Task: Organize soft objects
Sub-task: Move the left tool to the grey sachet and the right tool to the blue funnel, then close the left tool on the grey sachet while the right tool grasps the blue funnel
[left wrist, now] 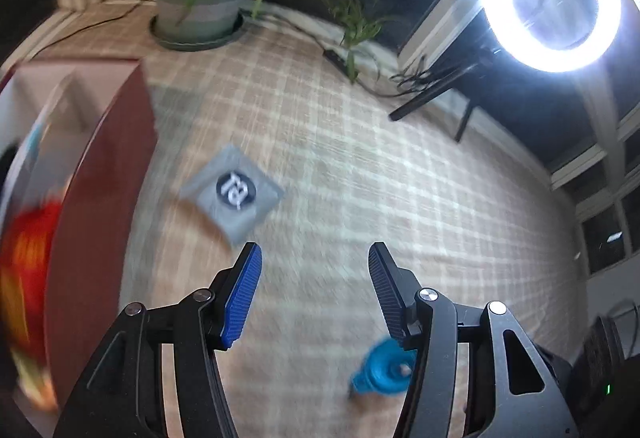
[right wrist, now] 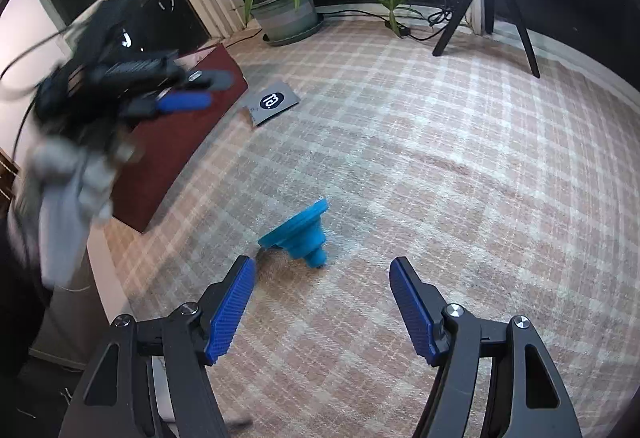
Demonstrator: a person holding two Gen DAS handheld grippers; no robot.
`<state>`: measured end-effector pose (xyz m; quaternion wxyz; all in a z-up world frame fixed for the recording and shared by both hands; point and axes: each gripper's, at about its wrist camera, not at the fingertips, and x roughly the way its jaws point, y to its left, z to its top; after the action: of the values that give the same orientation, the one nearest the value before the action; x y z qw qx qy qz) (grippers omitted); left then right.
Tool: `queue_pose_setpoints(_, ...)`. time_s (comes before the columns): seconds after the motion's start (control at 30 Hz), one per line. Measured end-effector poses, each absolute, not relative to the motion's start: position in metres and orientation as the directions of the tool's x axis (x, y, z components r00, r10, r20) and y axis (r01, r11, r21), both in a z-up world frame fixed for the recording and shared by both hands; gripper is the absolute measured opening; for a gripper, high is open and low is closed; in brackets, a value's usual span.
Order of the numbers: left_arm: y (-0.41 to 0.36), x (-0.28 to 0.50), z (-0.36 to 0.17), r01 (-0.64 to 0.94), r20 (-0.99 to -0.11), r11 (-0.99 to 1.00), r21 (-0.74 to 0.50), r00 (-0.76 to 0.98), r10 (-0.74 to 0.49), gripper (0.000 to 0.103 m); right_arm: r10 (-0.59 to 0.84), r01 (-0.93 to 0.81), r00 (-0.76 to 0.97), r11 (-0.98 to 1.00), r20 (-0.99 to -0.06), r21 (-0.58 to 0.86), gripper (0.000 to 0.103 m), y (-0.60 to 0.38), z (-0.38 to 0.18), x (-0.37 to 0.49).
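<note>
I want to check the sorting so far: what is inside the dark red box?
Inside the dark red box, the left wrist view shows a blurred red and orange thing and pale inner walls. The box wall covers the rest.

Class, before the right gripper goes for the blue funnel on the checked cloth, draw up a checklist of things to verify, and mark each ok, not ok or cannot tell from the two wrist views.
1. Right gripper open and empty: ok.
2. Funnel in view ahead of the right gripper, lying tipped on the cloth: ok.
3. Funnel between the right fingers: not ok, it lies beyond the tips.
4. Left gripper open and empty: ok.
5. Left gripper clear of the funnel: cannot tell; in its own view the funnel sits close under one finger.
6. Red box ready to take it: cannot tell, its inside is blurred.
</note>
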<state>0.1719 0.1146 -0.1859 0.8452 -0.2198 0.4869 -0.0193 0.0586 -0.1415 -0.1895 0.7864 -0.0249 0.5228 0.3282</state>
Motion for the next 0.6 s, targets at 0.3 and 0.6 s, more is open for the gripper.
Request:
queue_pose_setpoints(0.3, 0.155, 0.262, -0.236, -0.272, -0.918, 0.922, -0.276, 0.36, -0.169, 0.055, 0.538, -0.487, 0.239, 0.786, -0.808, 0.38, 0.066, -0.157, -0.195, 0.053)
queue_pose_setpoints(0.6, 0.164, 0.295, -0.261, -0.321, -0.942, 0.92, -0.227, 0.313, -0.123, 0.055, 0.559, -0.43, 0.233, 0.793, -0.796, 0.431, 0.066, -0.169, -0.199, 0.054)
